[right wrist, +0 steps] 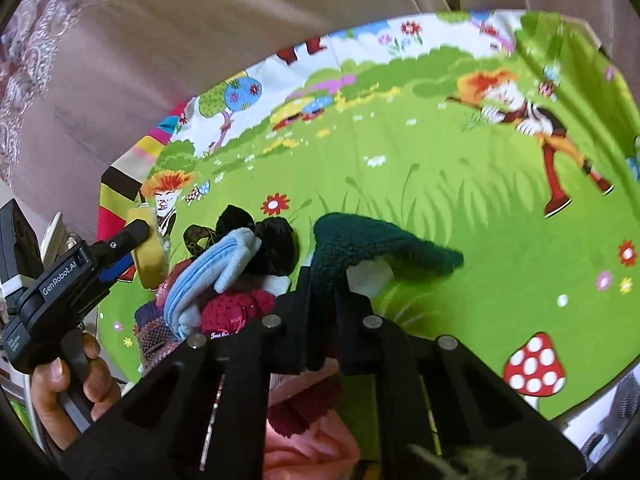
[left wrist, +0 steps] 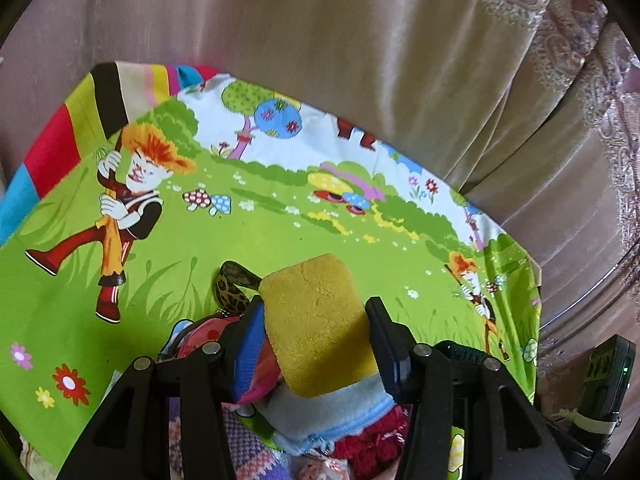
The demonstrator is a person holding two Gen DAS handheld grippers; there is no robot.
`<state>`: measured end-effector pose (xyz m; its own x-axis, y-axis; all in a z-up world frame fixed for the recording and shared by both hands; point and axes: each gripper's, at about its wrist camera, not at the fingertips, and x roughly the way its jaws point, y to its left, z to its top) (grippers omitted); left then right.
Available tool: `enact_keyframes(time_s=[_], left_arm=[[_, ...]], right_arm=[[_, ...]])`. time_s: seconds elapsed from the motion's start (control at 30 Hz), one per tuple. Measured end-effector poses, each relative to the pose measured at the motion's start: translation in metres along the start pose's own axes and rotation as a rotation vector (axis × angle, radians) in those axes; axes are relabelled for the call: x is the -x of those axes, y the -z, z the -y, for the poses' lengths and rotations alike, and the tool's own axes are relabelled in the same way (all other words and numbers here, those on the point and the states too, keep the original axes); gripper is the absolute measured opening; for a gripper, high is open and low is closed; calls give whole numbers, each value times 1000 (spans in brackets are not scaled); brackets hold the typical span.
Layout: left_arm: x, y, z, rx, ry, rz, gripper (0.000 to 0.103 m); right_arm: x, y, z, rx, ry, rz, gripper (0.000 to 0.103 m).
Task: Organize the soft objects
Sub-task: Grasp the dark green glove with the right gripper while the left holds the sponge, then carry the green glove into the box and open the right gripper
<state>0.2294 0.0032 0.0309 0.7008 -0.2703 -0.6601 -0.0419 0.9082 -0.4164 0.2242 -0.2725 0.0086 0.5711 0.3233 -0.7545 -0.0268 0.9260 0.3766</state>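
A yellow sponge block [left wrist: 316, 320] sits between the fingers of my left gripper [left wrist: 314, 314], which is shut on it and holds it above a pile of soft things. The pile holds a light blue fleece pouch [left wrist: 332, 412], a red knitted piece [left wrist: 368, 444] and a leopard-print band [left wrist: 230, 292]. In the right wrist view my right gripper [right wrist: 329, 282] is shut on a dark green knitted piece [right wrist: 380, 244] that droops to the right over the cloth. The left gripper [right wrist: 138, 240] with the sponge [right wrist: 149, 258] shows at the left, beside the pouch [right wrist: 218, 276] and a black scrunchie [right wrist: 276, 246].
A bright green cartoon-print cloth [left wrist: 280, 232] covers the surface. Beige curtains [left wrist: 320, 40] hang behind it. A hand [right wrist: 60, 384] grips the left gripper's handle. A dark device [left wrist: 610, 364] stands off the cloth's right edge. A pink item [right wrist: 308, 444] lies under my right gripper.
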Motion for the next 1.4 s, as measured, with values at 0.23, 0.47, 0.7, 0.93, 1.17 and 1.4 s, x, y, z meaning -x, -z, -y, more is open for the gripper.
enact_keyframes(time_s=[0.23, 0.47, 0.7, 0.93, 1.17, 1.4], left_arm=[[22, 18, 11, -8, 54, 28, 51], [42, 41, 32, -34, 114, 16, 51], [58, 60, 55, -67, 158, 1, 51], [64, 75, 76, -102, 194, -29, 51], [67, 88, 88, -126, 198, -52, 51], [68, 92, 92, -126, 189, -60, 51]], right_arm=[[37, 7, 1, 43, 32, 74, 12], [86, 27, 22, 31, 73, 122, 13], [143, 54, 80, -52, 158, 155, 13], [174, 85, 147, -163, 253, 141, 13], [162, 107, 193, -264, 276, 81, 13], [136, 120, 211, -298, 239, 16, 13]])
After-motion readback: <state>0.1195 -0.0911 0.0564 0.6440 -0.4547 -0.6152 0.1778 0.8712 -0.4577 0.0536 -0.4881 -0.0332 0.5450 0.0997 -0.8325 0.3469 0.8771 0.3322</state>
